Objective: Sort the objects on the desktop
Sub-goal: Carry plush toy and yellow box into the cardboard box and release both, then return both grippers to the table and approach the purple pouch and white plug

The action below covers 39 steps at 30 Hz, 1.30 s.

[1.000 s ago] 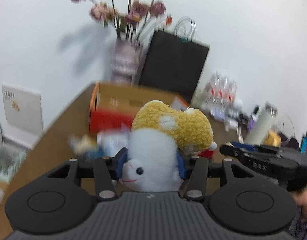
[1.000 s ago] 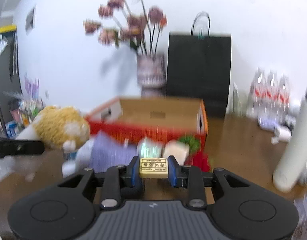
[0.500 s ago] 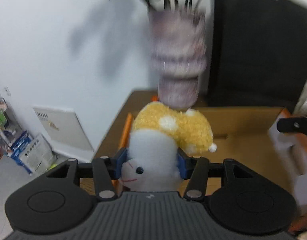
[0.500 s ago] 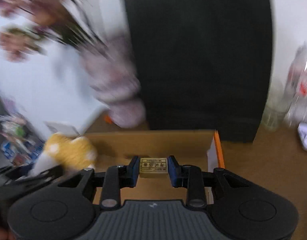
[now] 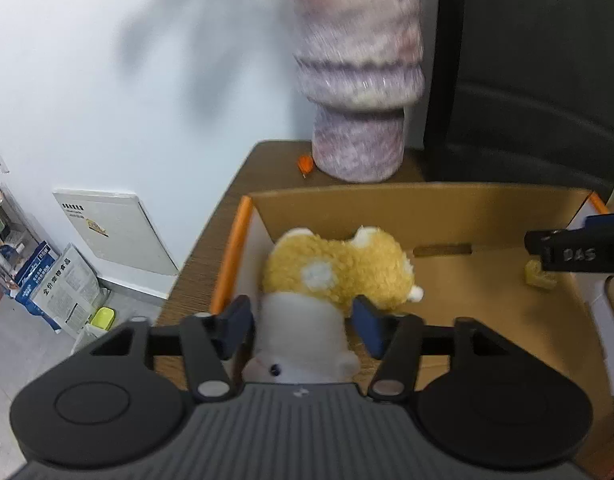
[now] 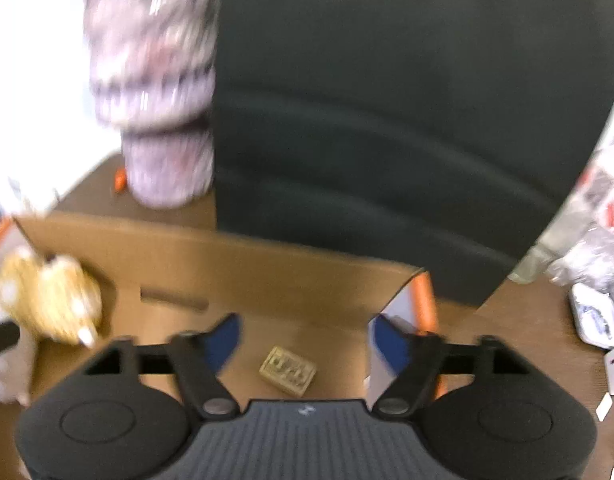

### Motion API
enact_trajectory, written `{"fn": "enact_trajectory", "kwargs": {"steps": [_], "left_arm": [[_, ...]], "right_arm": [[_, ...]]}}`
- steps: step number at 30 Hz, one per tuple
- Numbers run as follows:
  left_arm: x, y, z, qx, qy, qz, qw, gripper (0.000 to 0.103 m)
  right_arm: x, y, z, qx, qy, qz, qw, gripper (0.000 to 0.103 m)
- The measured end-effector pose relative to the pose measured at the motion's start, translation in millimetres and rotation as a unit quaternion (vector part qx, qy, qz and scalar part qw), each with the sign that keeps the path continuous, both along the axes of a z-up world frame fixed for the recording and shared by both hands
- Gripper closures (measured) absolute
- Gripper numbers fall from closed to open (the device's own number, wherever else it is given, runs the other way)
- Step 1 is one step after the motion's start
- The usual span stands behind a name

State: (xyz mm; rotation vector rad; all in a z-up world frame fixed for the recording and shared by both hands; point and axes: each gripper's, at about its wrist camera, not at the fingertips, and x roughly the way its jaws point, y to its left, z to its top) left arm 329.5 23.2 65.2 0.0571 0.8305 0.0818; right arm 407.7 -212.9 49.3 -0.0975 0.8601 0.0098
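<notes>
Both grippers now over box; block dropped, right gripper opening, empty. Left gripper opening; plush between pads, far.

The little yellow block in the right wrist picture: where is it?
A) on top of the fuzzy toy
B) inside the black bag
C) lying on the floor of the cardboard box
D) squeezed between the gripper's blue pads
C: the little yellow block lies loose on the brown floor of the cardboard box, with the right gripper opening above it, its blue pads well clear.
</notes>
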Motion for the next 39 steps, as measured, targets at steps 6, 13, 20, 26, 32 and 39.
{"fn": "enact_trajectory", "kwargs": {"steps": [6,13,20,26,32,39], "left_arm": [[-38.0,6.7,36.2,-0.006,-0.006,0.001,1.0,0.015],[-102.9,2.1,59.0,-0.006,-0.006,-0.013,0.9999,0.002],[-198.2,-6.2,61.4,-0.008,-0.089,-0.03,0.9956,0.0],[-279.2,-2.4,29.7,-0.019,-0.12,-0.019,0.9924,0.0],[-333.2,-7.0,-11.3,-0.034,-0.147,-0.013,0.9885,0.0],[-362.5,-15.1,-34.7,0.028,-0.148,-0.011,0.9886,0.0]], "right_arm": [[-48.8,-12.9,48.8,0.053,-0.033,-0.008,0.998,0.014],[-129.7,-15.7,71.2,0.062,-0.054,-0.004,0.997,0.006],[-239.7,2.2,71.7,0.078,-0.136,0.018,0.988,0.001],[-333.1,5.8,42.8,0.074,-0.169,0.01,0.983,0.0],[-401.9,8.5,4.1,0.067,-0.159,0.031,0.985,0.0],[-435.7,-5.3,-9.5,0.126,-0.16,0.059,0.977,0.0]]}}
